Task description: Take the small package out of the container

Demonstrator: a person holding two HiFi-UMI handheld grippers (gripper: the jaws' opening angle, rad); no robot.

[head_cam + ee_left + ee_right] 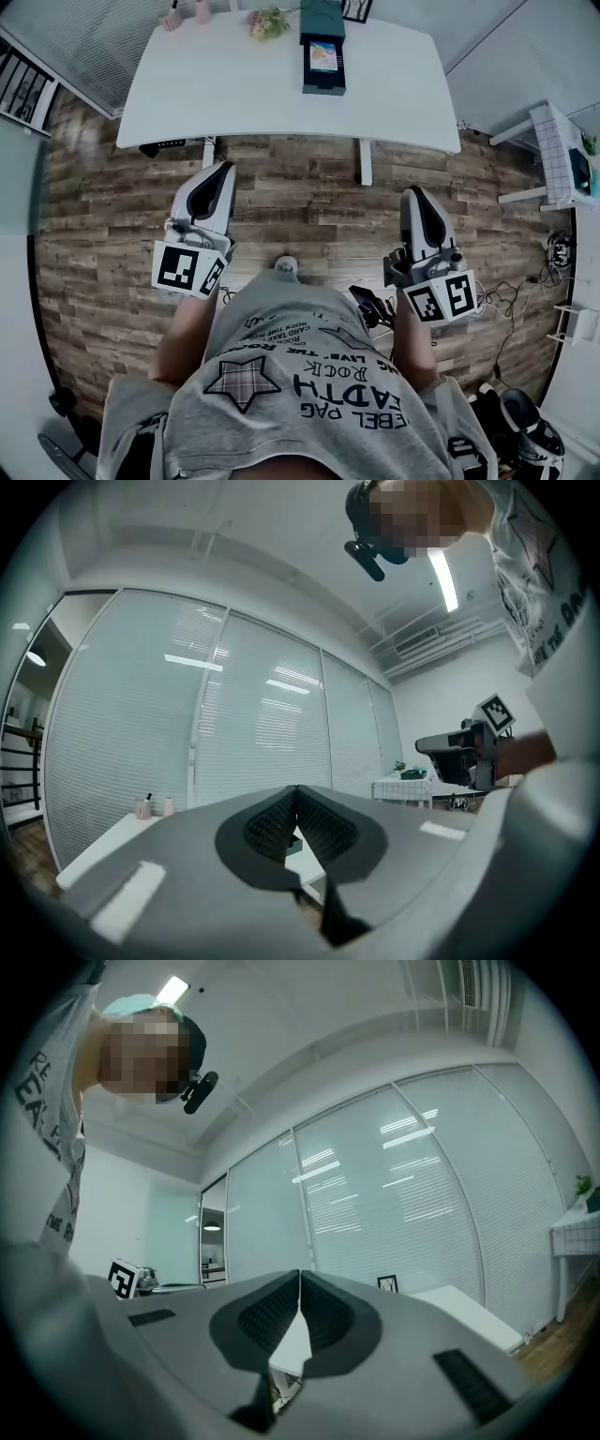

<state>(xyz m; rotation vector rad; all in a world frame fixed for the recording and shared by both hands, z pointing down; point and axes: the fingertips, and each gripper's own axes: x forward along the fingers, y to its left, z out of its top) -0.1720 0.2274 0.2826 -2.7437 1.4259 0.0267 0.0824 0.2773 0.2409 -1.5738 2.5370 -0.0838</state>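
Your left gripper (223,171) and right gripper (413,195) are both clenched on nothing, held over wooden floor (300,197) just short of the white table's (234,103) near edge. One container (322,82) stands at the table's far middle with one small package (323,58) in it, and broad bare tabletop lies in front.

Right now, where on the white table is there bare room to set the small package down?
The table is bare left of the container, nearer than the flowers and bottles, and bare again to the container's right. The far edge, bottles to container, is crowded.
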